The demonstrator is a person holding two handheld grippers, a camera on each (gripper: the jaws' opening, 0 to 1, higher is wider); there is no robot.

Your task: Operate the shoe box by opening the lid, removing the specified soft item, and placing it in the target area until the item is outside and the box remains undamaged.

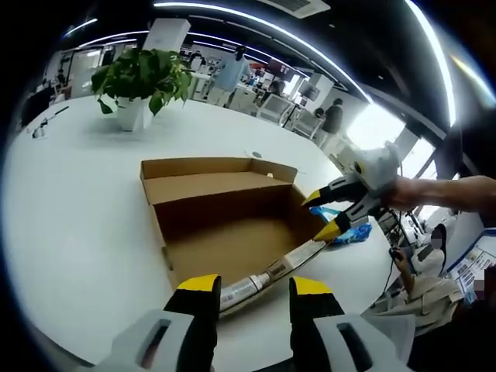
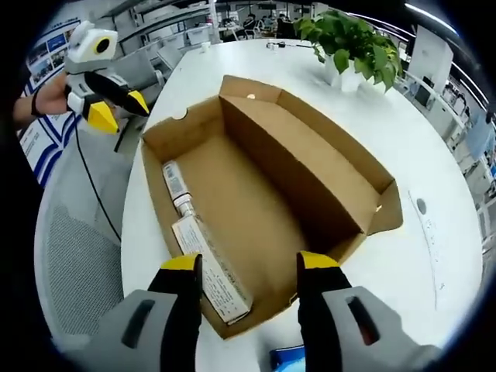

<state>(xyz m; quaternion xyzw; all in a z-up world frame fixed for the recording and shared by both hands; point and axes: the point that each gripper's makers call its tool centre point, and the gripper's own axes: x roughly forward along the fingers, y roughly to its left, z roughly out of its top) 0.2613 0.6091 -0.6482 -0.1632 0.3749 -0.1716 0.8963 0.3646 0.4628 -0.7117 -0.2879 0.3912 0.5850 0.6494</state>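
The shoe box (image 2: 263,194) is seen lying open across the middle of the right gripper view, its lid folded back toward the upper right of the frame. Nothing soft can be made out inside it; only printed labels (image 2: 203,260) are seen along the lower left wall, and the brown floor is otherwise bare. In the left gripper view a blue soft-looking item (image 1: 350,234) is seen on the white table (image 1: 77,232) just outside the box's right corner, partly hidden, so it is judged to be the task's thing, already out.

The left gripper (image 1: 253,291) is held spread at the bottom of its frame, nothing between the jaws, just short of the box's near wall. The right gripper (image 2: 249,267) is likewise spread and empty, poised over the box's near corner.

The main risk is judged to be damage to the cardboard: the thin near wall could be crushed or torn if either claw were lowered or closed on it. The light box could also be dragged across the table.
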